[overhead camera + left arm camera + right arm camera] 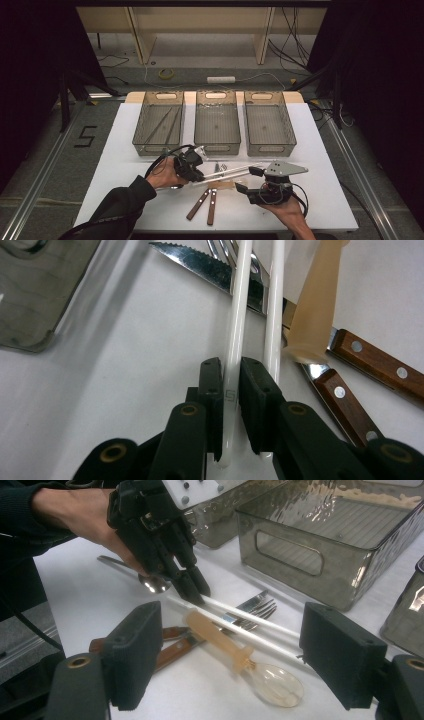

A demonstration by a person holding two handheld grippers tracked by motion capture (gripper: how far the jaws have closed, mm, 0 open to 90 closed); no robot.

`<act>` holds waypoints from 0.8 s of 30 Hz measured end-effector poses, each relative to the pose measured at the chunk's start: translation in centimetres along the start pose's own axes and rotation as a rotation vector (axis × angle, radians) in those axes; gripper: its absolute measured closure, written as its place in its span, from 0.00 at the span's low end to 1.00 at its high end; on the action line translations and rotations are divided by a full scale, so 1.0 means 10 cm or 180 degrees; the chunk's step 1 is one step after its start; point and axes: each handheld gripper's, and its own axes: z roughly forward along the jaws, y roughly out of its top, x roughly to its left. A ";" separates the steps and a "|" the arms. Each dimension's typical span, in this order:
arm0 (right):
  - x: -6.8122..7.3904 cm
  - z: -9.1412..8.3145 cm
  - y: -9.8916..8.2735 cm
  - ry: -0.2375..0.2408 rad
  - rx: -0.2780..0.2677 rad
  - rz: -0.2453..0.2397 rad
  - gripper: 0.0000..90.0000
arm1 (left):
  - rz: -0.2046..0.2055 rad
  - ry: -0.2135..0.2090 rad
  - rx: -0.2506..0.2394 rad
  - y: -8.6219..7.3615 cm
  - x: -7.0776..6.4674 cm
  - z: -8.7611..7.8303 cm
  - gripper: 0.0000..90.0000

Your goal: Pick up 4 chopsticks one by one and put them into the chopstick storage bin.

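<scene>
From above, 3 smoky clear bins sit in a row at the far side of the white surface; the left bin holds thin dark sticks, while the middle bin and right bin look bare inside. Nearer the person, the left hand-held gripper meets the end of 2 white chopsticks, which lie across a heap of cutlery at the front middle of the surface. The left gripper view gives what the high view cannot: the 2 black jaws stand narrow, their pads pressed on 1 white chopstick, while the second chopstick runs just outside the right-hand jaw. Beneath them lie a serrated knife blade, fork tines and 2 brown riveted knife handles, with a translucent tan spoon handle crossing over. The right gripper view shows the heap from the side: the tan plastic spoon lies bowl toward the camera, a metal spoon rests under the left hand, and fork tines poke out past the chopsticks. To the right, the right hand-held gripper rests beside the heap, jaws spread wide with nothing between them.
</scene>
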 end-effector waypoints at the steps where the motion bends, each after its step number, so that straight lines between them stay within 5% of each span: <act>1: 0.00 0.00 0.00 0.0000 -0.0002 -0.0003 0.29 | 0.0004 0.0006 -0.0011 0.00 -0.01 0.00 0.90; 24: 0.00 0.00 0.00 0.0004 -0.0013 -0.0003 0.29 | 0.0177 0.0057 -0.0174 0.02 -0.04 -0.13 0.93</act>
